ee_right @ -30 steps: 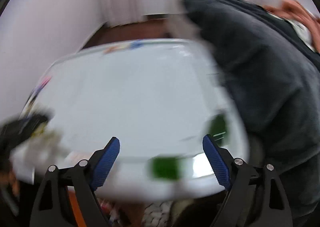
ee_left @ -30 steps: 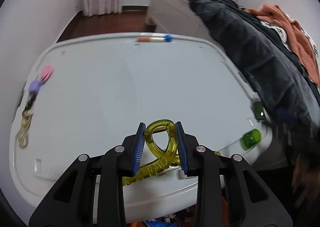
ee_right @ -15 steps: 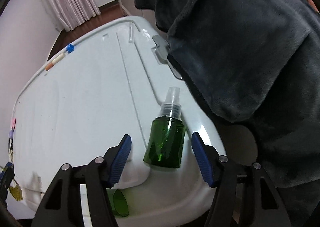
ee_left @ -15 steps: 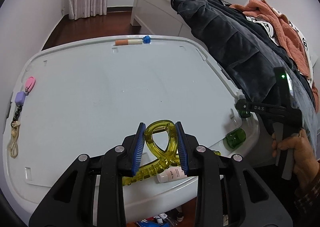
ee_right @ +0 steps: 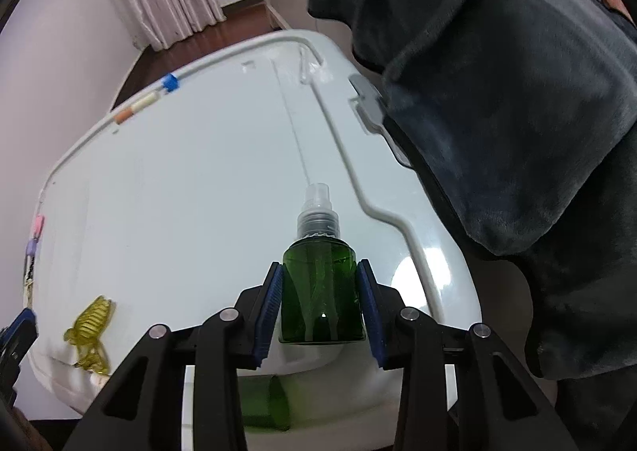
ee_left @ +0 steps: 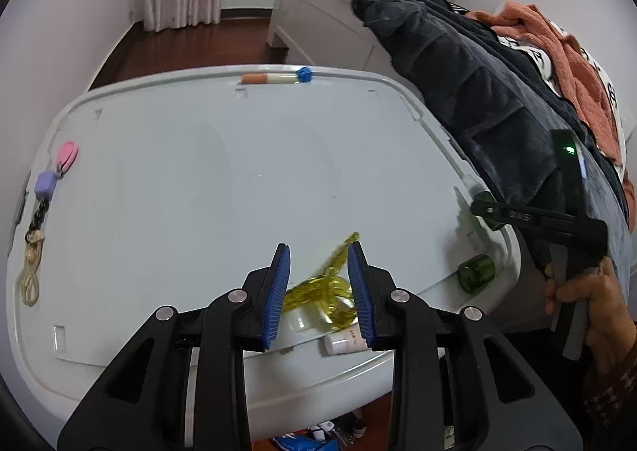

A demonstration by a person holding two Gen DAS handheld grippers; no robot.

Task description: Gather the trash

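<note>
1. The right gripper (ee_right: 321,301) has its blue pads pressed against both sides of a green spray bottle (ee_right: 320,293), which stands at the near right corner of the white table (ee_left: 179,180). Judged risk: the smooth, round body could twist or slide out if lifted fast.
2. The left gripper (ee_left: 320,289) is spread, with the yellow hair claw clip (ee_left: 324,287) lying loose on the table between its pads, blurred. It is not pinched.
3. The clip sits near the table's front edge, close to a small white tube (ee_left: 346,341); a careless closing could nudge either off the edge.
4. A dark blanket (ee_right: 497,92) hangs just beside the bottle; its cap (ee_right: 317,204) might snag there.
</note>
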